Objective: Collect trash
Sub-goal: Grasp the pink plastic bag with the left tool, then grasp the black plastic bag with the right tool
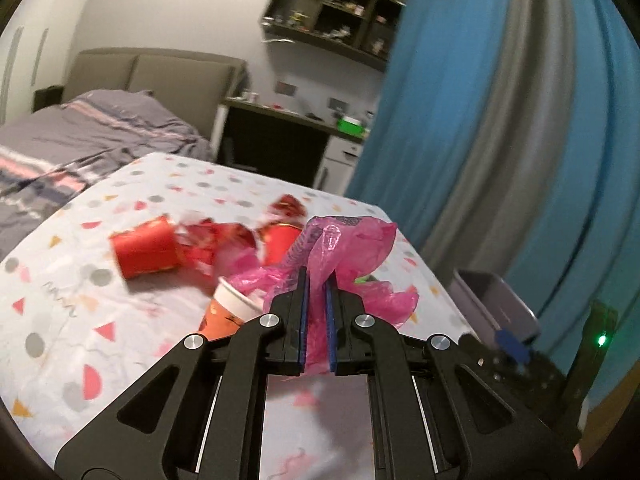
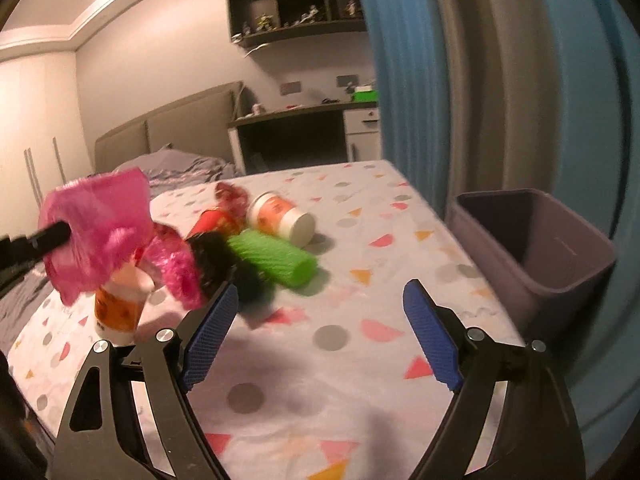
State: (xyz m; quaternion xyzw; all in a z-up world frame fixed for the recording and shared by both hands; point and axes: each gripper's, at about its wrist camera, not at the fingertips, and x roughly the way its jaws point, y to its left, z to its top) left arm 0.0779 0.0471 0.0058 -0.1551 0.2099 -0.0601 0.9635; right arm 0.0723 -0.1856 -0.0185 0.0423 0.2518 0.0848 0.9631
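My left gripper [image 1: 317,280] is shut on a pink plastic bag [image 1: 348,244], which hangs lifted above the table; the right wrist view shows that bag [image 2: 100,232] at the left, on the black left gripper [image 2: 60,236]. Under it lie a red cup [image 1: 146,250], red wrappers [image 1: 224,240] and an orange paper cup [image 1: 226,312]. My right gripper [image 2: 320,292] stands open over bare cloth with nothing between its fingers. Ahead of it lie a green ridged roll [image 2: 272,258], a black fluffy bundle [image 2: 224,258], an orange-and-white cup [image 2: 280,218] on its side and an upright orange cup [image 2: 118,308].
A purple bin [image 2: 560,264] stands at the right of the table [image 2: 320,380], which has a white cloth with coloured shapes. Blue and grey curtains [image 2: 500,80] hang behind the bin. A bed [image 1: 80,136], a desk and wall shelves lie beyond.
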